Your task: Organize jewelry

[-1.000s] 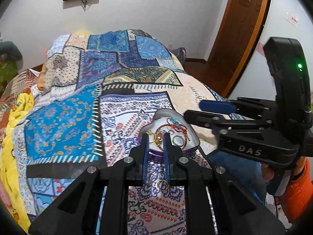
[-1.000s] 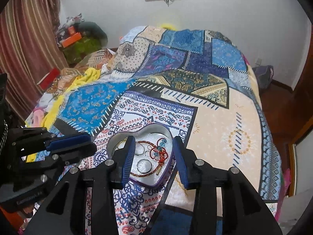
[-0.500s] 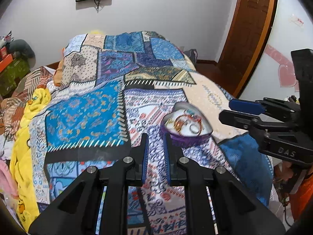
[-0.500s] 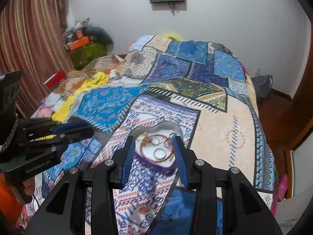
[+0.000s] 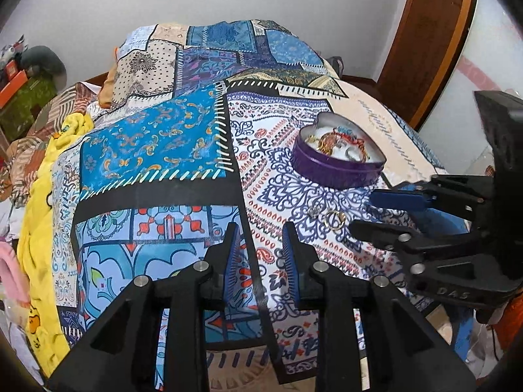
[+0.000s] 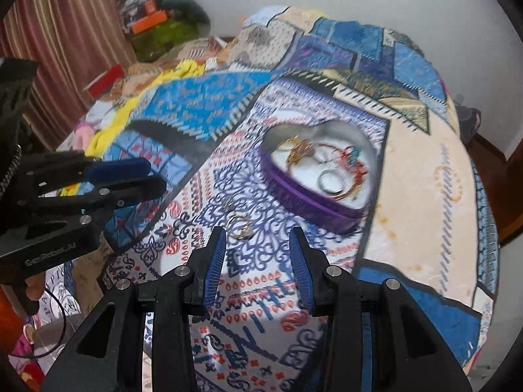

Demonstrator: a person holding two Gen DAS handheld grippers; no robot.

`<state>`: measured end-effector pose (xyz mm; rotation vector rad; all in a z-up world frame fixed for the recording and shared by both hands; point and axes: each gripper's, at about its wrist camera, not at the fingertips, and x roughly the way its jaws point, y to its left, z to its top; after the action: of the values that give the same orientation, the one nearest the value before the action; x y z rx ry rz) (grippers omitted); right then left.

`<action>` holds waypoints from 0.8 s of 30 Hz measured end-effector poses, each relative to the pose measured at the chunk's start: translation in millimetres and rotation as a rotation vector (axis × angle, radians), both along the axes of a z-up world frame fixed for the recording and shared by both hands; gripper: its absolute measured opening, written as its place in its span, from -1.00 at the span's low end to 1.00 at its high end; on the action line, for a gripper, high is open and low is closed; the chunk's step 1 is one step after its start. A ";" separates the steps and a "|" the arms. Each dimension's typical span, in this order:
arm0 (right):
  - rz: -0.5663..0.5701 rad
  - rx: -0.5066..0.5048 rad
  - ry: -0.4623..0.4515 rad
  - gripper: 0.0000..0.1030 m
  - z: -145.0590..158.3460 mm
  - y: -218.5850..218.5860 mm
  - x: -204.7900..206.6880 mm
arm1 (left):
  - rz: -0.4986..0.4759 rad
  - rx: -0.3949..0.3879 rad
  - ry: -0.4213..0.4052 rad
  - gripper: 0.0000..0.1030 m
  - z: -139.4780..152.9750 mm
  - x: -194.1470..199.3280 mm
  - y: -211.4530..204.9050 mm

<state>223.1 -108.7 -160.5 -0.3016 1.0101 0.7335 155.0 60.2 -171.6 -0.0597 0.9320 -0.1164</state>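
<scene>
jewelry's mostly in the heart tin (image 6: 313, 192), gold ring (image 6: 240, 225) loose on the bed, both tongs (image 5: 260, 254) (image 6: 258, 259) apart and empty, right's closest for grabbing it.

Heart tin (image 6: 313, 202) just beyond gold ring (image 6: 240, 227)

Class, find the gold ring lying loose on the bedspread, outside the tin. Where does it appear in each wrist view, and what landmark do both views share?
Left wrist view: the gold ring lies right of centre on the bedspread, below the heart-shaped tin.
Right wrist view: the ring lies just left of centre, below and left of the tin, near the tip of the right claw's left finger.
Shared landmark: the purple heart-shaped tin holding jewelry.
</scene>
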 end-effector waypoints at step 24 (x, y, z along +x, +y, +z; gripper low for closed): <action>0.096 -0.031 -0.023 -0.85 -7.1 11.1 -4.3 | -0.029 -0.039 0.013 -0.50 -5.9 9.1 -8.8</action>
<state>218.8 -97.6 -167.6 -0.3873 0.9910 0.8000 164.2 51.4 -177.5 -0.0836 0.9443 -0.1609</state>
